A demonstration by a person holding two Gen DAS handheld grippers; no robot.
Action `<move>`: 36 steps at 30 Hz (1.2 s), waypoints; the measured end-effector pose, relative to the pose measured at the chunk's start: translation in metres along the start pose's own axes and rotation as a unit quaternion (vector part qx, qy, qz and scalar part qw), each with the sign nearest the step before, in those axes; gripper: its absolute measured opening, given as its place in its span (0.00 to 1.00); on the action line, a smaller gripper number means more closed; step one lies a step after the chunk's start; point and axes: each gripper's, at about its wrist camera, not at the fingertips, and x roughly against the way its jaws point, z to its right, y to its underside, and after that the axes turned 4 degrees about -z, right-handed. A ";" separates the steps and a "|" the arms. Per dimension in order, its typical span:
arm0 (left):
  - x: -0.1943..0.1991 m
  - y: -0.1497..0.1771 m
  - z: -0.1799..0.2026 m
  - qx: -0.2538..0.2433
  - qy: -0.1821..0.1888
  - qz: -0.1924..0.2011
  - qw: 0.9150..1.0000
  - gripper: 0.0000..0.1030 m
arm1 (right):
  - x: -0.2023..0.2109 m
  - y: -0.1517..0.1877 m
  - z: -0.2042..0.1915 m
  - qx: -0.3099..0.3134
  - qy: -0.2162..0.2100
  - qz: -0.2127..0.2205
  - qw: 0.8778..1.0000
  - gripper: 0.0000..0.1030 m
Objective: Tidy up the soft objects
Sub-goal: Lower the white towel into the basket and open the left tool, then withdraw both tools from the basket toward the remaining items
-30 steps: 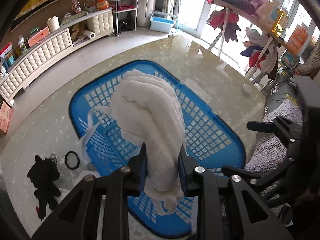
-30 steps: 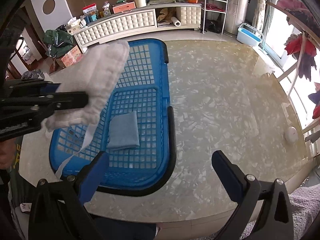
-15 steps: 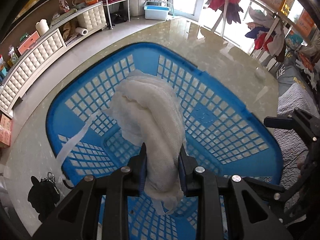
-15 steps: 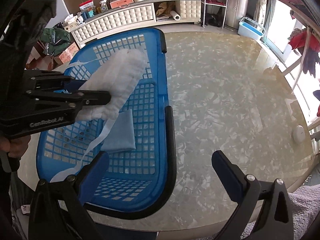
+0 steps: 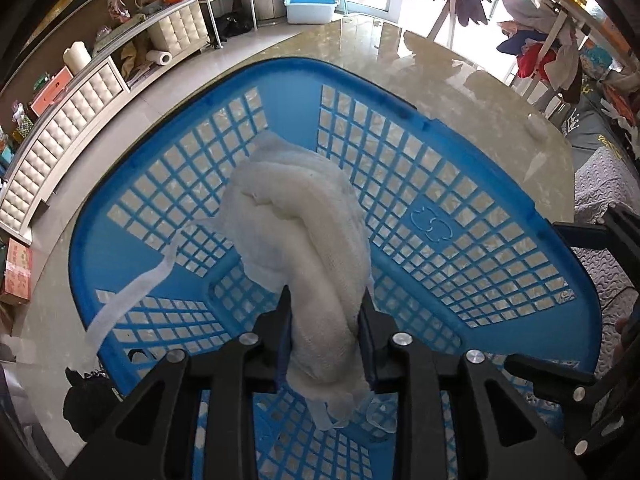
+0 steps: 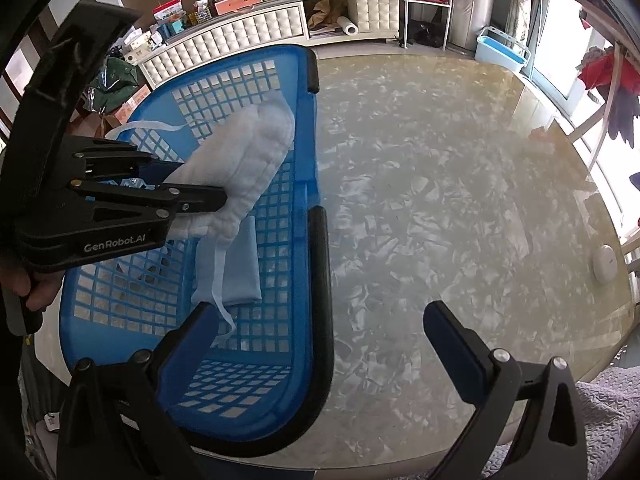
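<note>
Left gripper [image 5: 326, 336] is holding the white quilted cloth bundle [image 5: 304, 216] between its pads, jaws just beginning to ease apart around it. The bundle is hanging directly over the blue plastic lattice basket [image 5: 460, 184], its long axis running away from the fingers toward the far rim, and a thin white strap [image 5: 132, 288] is trailing left. A folded pale-blue cloth [image 6: 242, 268] is lying on the basket floor below. Right gripper [image 6: 316, 332] is hovering wide open and empty, near the basket's right rim.
</note>
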 end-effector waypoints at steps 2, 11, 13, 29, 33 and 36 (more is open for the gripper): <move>-0.002 -0.002 -0.002 0.001 -0.004 -0.003 1.000 0.28 | -0.002 -0.001 0.002 -0.001 -0.001 -0.001 1.000 1.00; 0.004 -0.002 -0.004 0.008 -0.017 0.009 1.000 0.54 | -0.007 0.001 0.001 -0.004 -0.005 -0.005 1.000 1.00; 0.007 -0.001 -0.003 0.006 -0.041 0.017 0.999 0.67 | -0.005 0.001 0.001 -0.005 -0.005 -0.003 1.000 1.00; 0.085 0.034 -0.003 0.034 -0.080 0.060 0.994 0.79 | 0.028 0.012 -0.014 -0.006 -0.013 0.023 1.000 1.00; 0.104 0.054 -0.002 0.045 -0.090 0.070 0.992 0.81 | 0.042 0.015 -0.026 0.005 -0.012 0.032 0.999 1.00; 0.116 0.073 -0.004 0.069 -0.088 0.063 0.992 0.83 | 0.053 0.016 -0.038 0.017 -0.010 0.042 0.999 1.00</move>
